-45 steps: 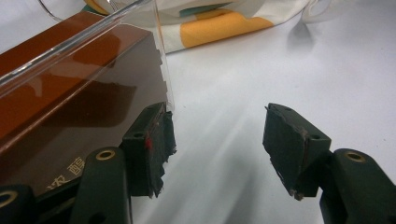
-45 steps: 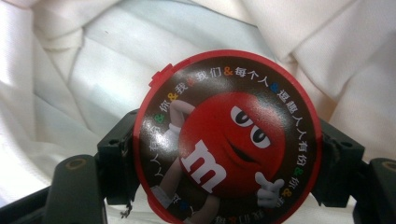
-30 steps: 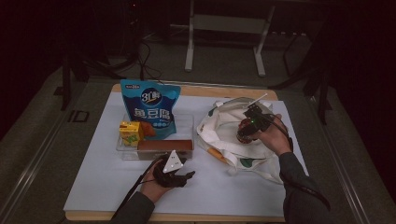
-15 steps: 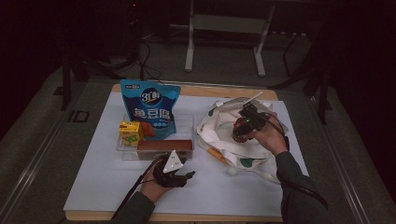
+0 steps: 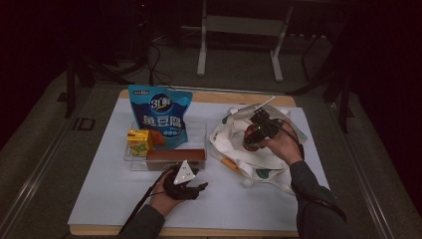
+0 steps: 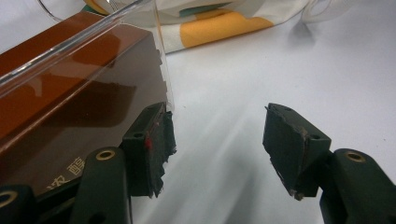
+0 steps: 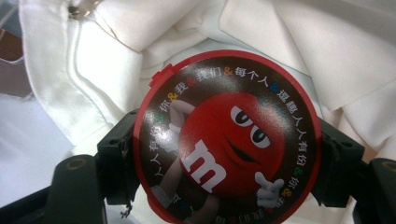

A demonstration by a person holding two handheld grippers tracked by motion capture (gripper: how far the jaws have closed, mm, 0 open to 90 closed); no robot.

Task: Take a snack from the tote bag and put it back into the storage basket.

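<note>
Right claw point(image 7: 224, 154) clamps round glossy red candy tin point(image 7: 227, 137), bottom edge cut off, over crumpled white cloth bag point(image 5: 259, 154) at table's 3 o'clock. Left claw point(image 6: 217, 149) wide, beside clear plastic tray point(image 5: 199, 132) with brown box point(image 6: 70, 107).

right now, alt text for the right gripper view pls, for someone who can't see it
A round red-rimmed candy tin with a red cartoon candy character on its lid is clamped between the right tongs, one black jaw on each side. Behind it lies a crumpled white cloth bag with a zip at upper left.
</note>
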